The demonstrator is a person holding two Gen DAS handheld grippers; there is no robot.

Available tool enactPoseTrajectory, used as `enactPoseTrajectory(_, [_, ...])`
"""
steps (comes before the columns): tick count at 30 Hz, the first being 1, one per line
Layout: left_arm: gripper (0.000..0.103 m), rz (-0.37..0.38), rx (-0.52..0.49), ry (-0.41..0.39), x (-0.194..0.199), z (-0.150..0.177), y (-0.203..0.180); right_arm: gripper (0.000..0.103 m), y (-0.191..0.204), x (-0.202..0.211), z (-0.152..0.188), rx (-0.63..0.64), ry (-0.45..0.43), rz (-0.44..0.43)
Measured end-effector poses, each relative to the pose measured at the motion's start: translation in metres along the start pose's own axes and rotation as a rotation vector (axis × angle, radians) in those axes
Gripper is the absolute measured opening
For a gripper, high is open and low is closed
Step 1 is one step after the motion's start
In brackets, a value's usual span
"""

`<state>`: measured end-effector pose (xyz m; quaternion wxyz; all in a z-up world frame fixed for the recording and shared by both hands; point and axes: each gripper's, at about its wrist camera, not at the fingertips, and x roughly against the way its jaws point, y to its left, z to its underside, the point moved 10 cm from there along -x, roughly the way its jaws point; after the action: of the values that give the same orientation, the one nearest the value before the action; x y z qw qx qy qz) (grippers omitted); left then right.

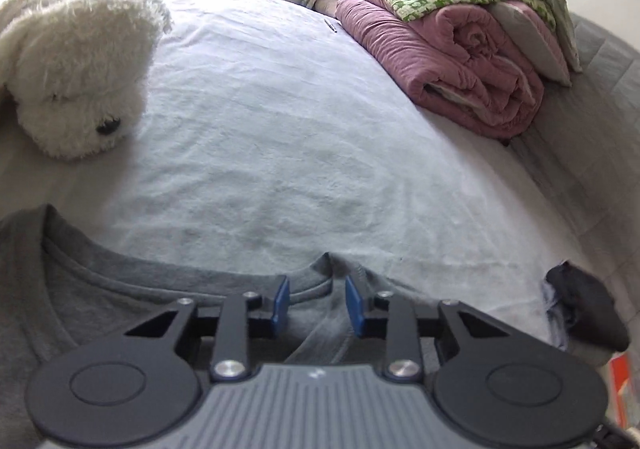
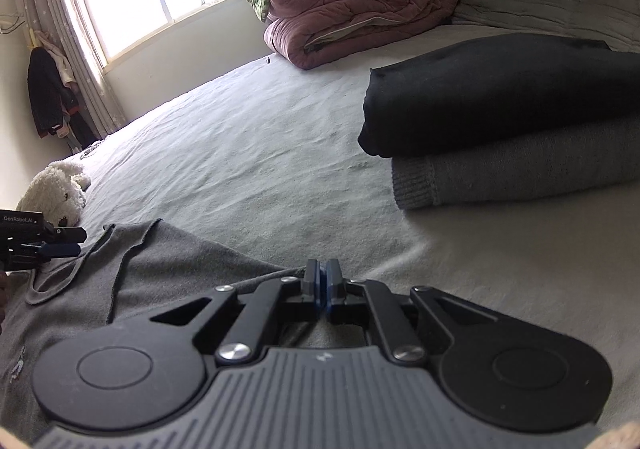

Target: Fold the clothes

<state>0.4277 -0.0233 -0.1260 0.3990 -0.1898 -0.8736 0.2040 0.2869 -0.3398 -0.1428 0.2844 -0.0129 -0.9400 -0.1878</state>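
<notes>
The grey T-shirt [image 1: 120, 289] lies at the bottom of the frame on the bed [image 1: 280, 129]. The left gripper [image 1: 316, 305] has its fingers apart over the collar; the right gripper [image 2: 322, 281] is clamped on the shirt's edge. The cloth looks soft, light and limp; hems probably give the best hold.

1. The shirt [image 1: 100, 289] is cut off by the left and bottom edges, and partly covered by the left gripper [image 1: 316, 303].
2. Whether cloth is caught between the right gripper [image 2: 322, 281] pads cannot be told.
3. The dark pile [image 1: 584, 313] is too crumpled to be identified.
4. The folded stack [image 2: 520, 129] is cut off at the right edge.
</notes>
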Motion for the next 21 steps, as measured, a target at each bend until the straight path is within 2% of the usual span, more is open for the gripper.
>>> enactPoseTrajectory(1, [0.014, 0.053, 0.025, -0.002, 0.0, -0.002, -0.003, 0.004, -0.001, 0.0, -0.001, -0.008, 0.001, -0.01])
enactPoseTrajectory(4, [0.013, 0.186, 0.042, -0.008, -0.001, -0.003, -0.02, 0.004, -0.002, 0.0, -0.001, -0.023, 0.003, -0.028])
enactPoseTrajectory(6, [0.013, 0.213, 0.004, 0.002, -0.009, 0.001, -0.033, 0.004, -0.002, 0.0, -0.001, -0.03, 0.004, -0.036])
enactPoseTrajectory(8, [0.014, 0.178, -0.029, 0.004, -0.022, 0.006, -0.039, 0.004, -0.003, 0.0, -0.001, -0.037, 0.005, -0.043])
enactPoseTrajectory(10, [0.013, 0.08, -0.075, -0.007, -0.033, 0.011, -0.03, 0.004, -0.003, 0.0, -0.001, -0.04, 0.006, -0.048])
enactPoseTrajectory(11, [0.01, 0.026, -0.098, -0.014, -0.038, 0.013, -0.025, 0.004, -0.004, 0.0, -0.001, -0.04, 0.006, -0.05])
enactPoseTrajectory(12, [0.003, 0.004, -0.117, -0.032, -0.039, 0.013, -0.021, 0.004, -0.004, 0.0, -0.001, -0.04, 0.006, -0.051])
enactPoseTrajectory(15, [0.003, -0.035, -0.12, -0.098, -0.031, 0.008, -0.012, 0.005, -0.003, 0.0, -0.001, -0.035, 0.006, -0.051])
enactPoseTrajectory(16, [0.003, -0.079, -0.122, -0.141, -0.025, 0.001, -0.009, 0.005, -0.003, 0.0, -0.001, -0.033, 0.006, -0.05])
enactPoseTrajectory(17, [0.007, -0.13, -0.123, -0.178, -0.019, -0.006, -0.005, 0.005, -0.003, 0.0, -0.001, -0.03, 0.005, -0.048])
enactPoseTrajectory(18, [0.017, -0.141, -0.119, -0.199, -0.014, -0.012, -0.002, 0.005, -0.002, 0.0, -0.001, -0.03, 0.005, -0.048])
enactPoseTrajectory(21, [0.032, -0.106, -0.11, -0.201, -0.006, -0.023, -0.002, 0.007, -0.002, 0.001, -0.002, -0.032, 0.002, -0.05])
